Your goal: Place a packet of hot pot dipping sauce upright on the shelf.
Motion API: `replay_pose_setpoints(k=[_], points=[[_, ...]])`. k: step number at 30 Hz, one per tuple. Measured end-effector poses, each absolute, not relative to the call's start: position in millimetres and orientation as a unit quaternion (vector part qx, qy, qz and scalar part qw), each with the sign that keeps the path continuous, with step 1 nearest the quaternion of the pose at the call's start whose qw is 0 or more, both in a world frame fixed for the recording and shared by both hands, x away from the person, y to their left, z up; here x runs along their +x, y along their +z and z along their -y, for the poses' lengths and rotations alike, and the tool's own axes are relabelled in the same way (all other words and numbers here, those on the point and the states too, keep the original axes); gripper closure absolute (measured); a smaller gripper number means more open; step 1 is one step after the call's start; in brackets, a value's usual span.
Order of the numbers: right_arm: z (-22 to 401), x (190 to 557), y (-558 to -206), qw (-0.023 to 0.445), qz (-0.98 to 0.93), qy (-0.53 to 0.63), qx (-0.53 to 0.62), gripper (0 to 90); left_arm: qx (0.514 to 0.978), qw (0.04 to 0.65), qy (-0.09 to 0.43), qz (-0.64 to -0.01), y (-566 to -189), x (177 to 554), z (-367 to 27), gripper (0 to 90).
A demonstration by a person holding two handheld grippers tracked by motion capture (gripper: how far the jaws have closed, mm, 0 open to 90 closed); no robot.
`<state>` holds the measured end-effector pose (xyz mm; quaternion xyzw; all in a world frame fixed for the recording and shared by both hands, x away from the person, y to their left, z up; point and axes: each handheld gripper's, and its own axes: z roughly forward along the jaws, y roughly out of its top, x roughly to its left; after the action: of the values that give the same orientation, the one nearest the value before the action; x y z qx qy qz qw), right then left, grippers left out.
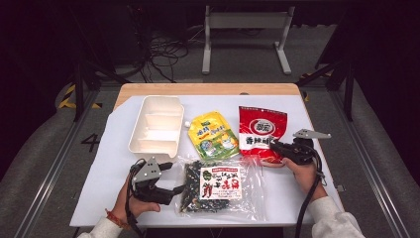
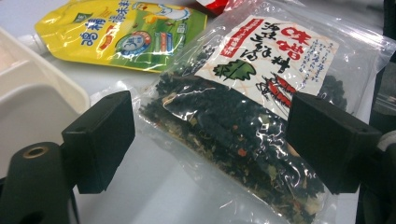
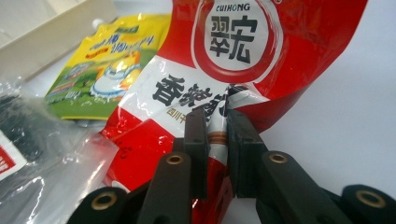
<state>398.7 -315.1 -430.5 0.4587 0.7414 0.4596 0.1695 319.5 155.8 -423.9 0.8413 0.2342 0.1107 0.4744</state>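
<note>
My right gripper (image 1: 272, 145) (image 3: 215, 126) is shut on the lower edge of a red seasoning pouch (image 1: 261, 126) (image 3: 243, 70), and the foil puckers between its pads. My left gripper (image 1: 174, 177) (image 2: 210, 140) stands open and wide at the left edge of a clear bag of dark dried flakes (image 1: 220, 186) (image 2: 252, 93). That bag's corner lies between the jaws, and neither pad touches it. A yellow pouch (image 1: 214, 135) (image 2: 121, 35) (image 3: 112, 60) lies flat between the red pouch and a white tray (image 1: 132, 139).
The white divided tray (image 2: 28, 93) (image 3: 46, 28) sits empty at the back left, with a small white cap (image 1: 186, 123) beside it. A white sheet (image 1: 109, 163) covers the wooden table. Dark floor, cables and a metal frame lie beyond the far edge.
</note>
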Motion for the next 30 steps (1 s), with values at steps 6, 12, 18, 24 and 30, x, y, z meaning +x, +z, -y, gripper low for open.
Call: replay_pose_setpoints(k=[6,12,18,24,30], points=[[321,391,-415,0.217,-0.723,0.483,0.443,79.6,0.837,0.484,0.103,-0.235,-418,327,-150,15.4],[319,381,-397,0.242,-0.705,0.517,0.42,79.7,0.834,0.494,0.093,-0.228,-412,335,-138,15.1],[299,371,-388,0.222,-0.713,0.545,0.383,79.6,0.825,0.51,0.082,-0.227,-404,352,-123,15.1],[268,358,-385,0.2,-0.732,0.561,0.331,79.6,0.818,0.526,0.063,-0.225,-400,365,-99,13.9],[244,347,-384,0.187,-0.75,0.563,0.293,79.6,0.816,0.531,0.06,-0.219,-396,371,-86,13.1]])
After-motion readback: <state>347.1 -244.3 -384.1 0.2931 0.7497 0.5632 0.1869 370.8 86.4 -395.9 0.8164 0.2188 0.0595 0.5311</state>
